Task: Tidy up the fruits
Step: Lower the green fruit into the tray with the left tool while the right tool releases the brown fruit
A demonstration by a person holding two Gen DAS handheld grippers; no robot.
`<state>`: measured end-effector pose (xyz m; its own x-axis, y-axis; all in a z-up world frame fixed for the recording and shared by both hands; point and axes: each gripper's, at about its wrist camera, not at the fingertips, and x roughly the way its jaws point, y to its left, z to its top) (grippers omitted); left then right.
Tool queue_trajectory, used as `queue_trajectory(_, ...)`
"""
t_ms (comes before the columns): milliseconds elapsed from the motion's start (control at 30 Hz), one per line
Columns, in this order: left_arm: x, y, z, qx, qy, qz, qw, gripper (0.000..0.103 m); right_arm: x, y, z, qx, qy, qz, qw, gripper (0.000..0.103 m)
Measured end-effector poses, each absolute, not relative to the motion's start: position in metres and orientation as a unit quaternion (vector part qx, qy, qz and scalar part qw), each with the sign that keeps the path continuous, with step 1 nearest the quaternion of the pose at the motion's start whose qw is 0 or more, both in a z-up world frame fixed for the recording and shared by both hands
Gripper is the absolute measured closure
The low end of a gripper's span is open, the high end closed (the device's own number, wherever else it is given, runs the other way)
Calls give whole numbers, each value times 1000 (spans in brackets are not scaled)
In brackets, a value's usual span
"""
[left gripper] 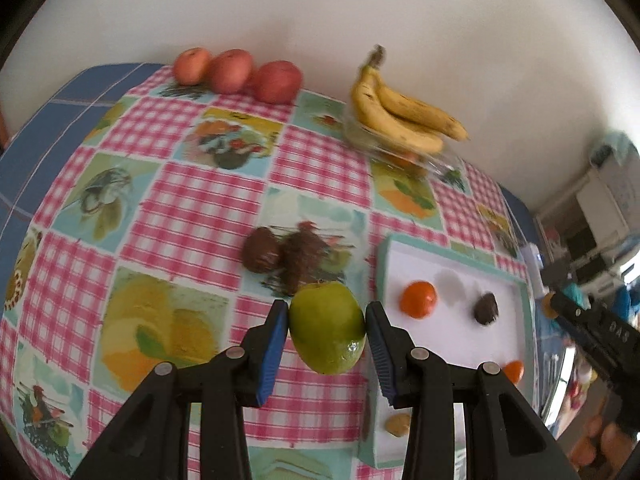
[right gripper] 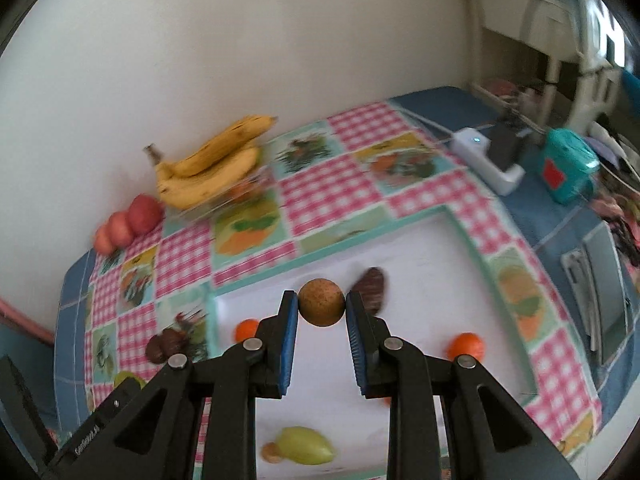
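Observation:
My left gripper (left gripper: 327,330) is shut on a green apple (left gripper: 326,330) and holds it above the checked tablecloth, just left of the white tray (left gripper: 448,344). My right gripper (right gripper: 322,308) is shut on a small round brown fruit (right gripper: 321,302) above the white tray (right gripper: 420,264). In the tray lie a dark brown fruit (right gripper: 374,290), two oranges (right gripper: 466,346) (right gripper: 247,330) and a pale green fruit (right gripper: 306,446). Two dark brown fruits (left gripper: 280,258) lie on the cloth ahead of the left gripper.
Bananas (left gripper: 404,114) rest on a clear glass dish (left gripper: 400,152) by the wall. Three red apples (left gripper: 236,74) stand at the back left. A white box (right gripper: 490,158) and a teal object (right gripper: 568,170) sit at the table's far right.

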<state>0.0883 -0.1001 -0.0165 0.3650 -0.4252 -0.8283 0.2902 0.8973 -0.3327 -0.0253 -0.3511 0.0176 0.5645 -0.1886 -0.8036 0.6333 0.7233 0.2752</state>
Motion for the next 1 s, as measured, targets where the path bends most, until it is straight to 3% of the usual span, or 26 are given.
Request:
queue_trajectory(400,57,-167,-31,9,527,-299,795,61,-43,-376,6,290,407,-268,824,78)
queue_trajectory(667,50,-190,-45,23,528,-327,783,61,-31,-381,-46,302,467,-263,788,77)
queue_trajectory(1000,45,-208,-64,54,539,-327,774,61,-29,-383,-68,311,487,-263,772,77)
